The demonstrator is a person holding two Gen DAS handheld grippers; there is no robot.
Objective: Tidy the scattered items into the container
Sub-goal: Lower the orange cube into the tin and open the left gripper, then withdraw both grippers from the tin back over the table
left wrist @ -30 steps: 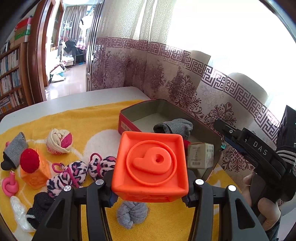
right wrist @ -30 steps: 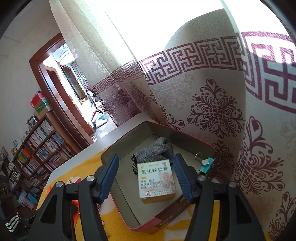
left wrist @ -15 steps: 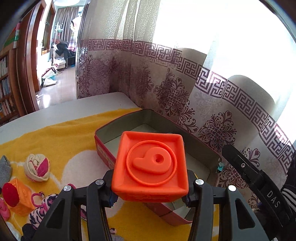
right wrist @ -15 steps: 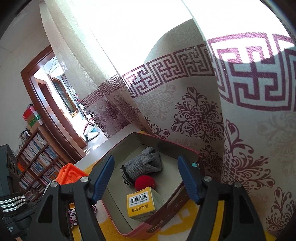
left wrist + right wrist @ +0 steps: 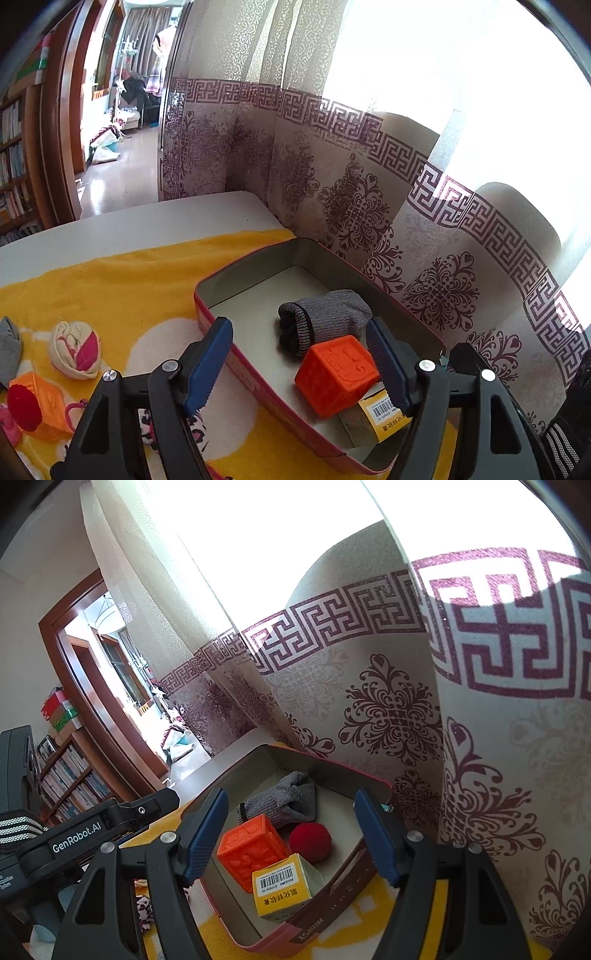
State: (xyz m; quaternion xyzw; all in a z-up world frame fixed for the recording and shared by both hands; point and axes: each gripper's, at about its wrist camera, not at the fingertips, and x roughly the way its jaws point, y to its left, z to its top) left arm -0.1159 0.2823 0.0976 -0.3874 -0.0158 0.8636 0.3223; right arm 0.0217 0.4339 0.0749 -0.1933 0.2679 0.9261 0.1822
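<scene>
Your white tabletop point(image 5: 155, 218) is carrying a yellow terry towel point(image 5: 122, 280), and on it the rectangular red metal tin with a grey inside point(image 5: 236, 365) is sitting just in front of the patterned cream-and-purple curtain point(image 5: 354, 206). Inside that tin a grey knitted sock point(image 5: 328, 317) is lying toward the far end, with the orange embossed rubber cube point(image 5: 338, 373) resting tilted beside it and leaning against the yellow-and-white cardboard box with a barcode point(image 5: 282, 890). A dark red fuzzy ball point(image 5: 310, 842) is sitting next to the cube, touching the sock.

You are holding your left gripper point(image 5: 301, 363) above the near rim of the tin; its fingers are opening, standing apart on either side of the cube without pressing it. Your right gripper point(image 5: 291, 836) is hovering over the tin's other end with its fingers spread wide and nothing gripped between them.

Out on the towel, a rolled cream-and-pink sock point(image 5: 75, 349), a second orange cube with a red ball on it point(image 5: 35, 410) and a leopard-print rolled sock point(image 5: 195, 424) are waiting.
</scene>
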